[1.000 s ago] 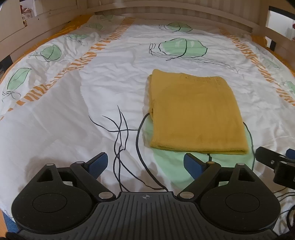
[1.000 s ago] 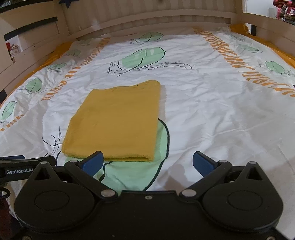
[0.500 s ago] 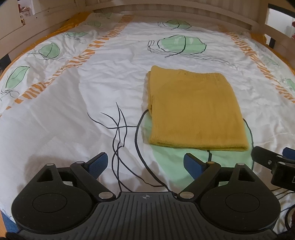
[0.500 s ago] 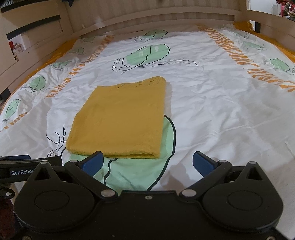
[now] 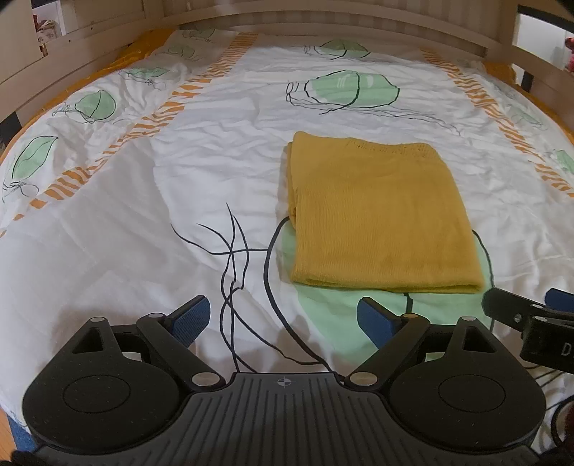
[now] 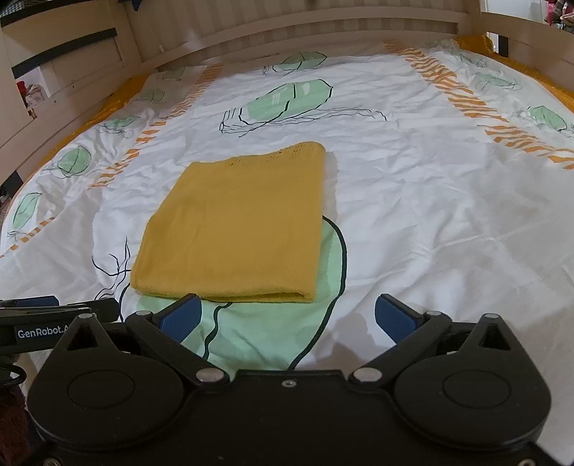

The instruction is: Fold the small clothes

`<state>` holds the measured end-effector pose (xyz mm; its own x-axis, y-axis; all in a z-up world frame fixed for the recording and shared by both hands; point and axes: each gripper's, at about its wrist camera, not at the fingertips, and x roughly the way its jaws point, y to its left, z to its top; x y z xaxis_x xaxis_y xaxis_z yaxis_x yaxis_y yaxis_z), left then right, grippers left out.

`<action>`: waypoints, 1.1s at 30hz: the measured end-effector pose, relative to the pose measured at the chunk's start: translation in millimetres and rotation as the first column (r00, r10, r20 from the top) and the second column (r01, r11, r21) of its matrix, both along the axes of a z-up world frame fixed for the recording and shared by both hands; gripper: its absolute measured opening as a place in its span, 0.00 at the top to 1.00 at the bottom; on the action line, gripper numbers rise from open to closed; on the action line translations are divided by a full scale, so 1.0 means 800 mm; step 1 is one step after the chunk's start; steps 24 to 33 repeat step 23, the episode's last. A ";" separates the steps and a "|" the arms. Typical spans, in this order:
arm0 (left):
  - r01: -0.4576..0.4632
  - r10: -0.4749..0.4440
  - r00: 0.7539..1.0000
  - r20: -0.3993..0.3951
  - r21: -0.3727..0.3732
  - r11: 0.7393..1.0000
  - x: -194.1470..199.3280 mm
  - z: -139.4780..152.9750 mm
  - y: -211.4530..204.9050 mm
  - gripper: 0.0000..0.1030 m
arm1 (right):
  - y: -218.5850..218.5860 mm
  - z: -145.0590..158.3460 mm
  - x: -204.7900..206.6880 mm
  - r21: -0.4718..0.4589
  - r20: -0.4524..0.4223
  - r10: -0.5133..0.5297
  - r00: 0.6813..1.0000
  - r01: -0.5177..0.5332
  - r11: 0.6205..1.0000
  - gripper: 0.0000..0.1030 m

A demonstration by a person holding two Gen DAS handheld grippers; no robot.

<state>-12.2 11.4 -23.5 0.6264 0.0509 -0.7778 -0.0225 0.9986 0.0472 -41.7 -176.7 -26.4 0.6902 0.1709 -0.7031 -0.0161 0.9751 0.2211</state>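
Note:
A mustard-yellow knit garment [image 5: 380, 215] lies folded into a flat rectangle on the bed; in the right wrist view the garment [image 6: 236, 226] sits left of centre. My left gripper [image 5: 283, 317] is open and empty, short of the garment's near edge and a little to its left. My right gripper [image 6: 287, 315] is open and empty too, its left fingertip just short of the garment's near edge. The right gripper's body [image 5: 531, 322] shows at the right edge of the left wrist view, and the left gripper's body [image 6: 43, 322] at the left edge of the right wrist view.
The bed cover [image 5: 179, 200] is white with green leaf prints, black lines and orange striped bands. A wooden bed frame [image 5: 323, 25] curves round the far end and both sides. Shelving [image 6: 57, 71] stands beyond the left rail.
Both grippers have drawn back and risen slightly from the garment, so it looks a little smaller and farther. The garment itself has not moved. Both stay open.

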 end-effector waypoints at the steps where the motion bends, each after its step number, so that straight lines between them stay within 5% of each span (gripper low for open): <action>1: 0.000 0.000 1.000 0.000 0.000 1.000 0.000 0.000 0.000 0.13 | 0.000 0.000 0.000 0.000 0.000 0.000 1.000 0.000 1.000 0.01; 33: -0.008 0.008 1.000 -0.018 -0.010 1.000 0.005 -0.006 0.010 0.13 | 0.003 -0.006 0.010 0.007 -0.026 0.006 1.000 -0.006 1.000 0.01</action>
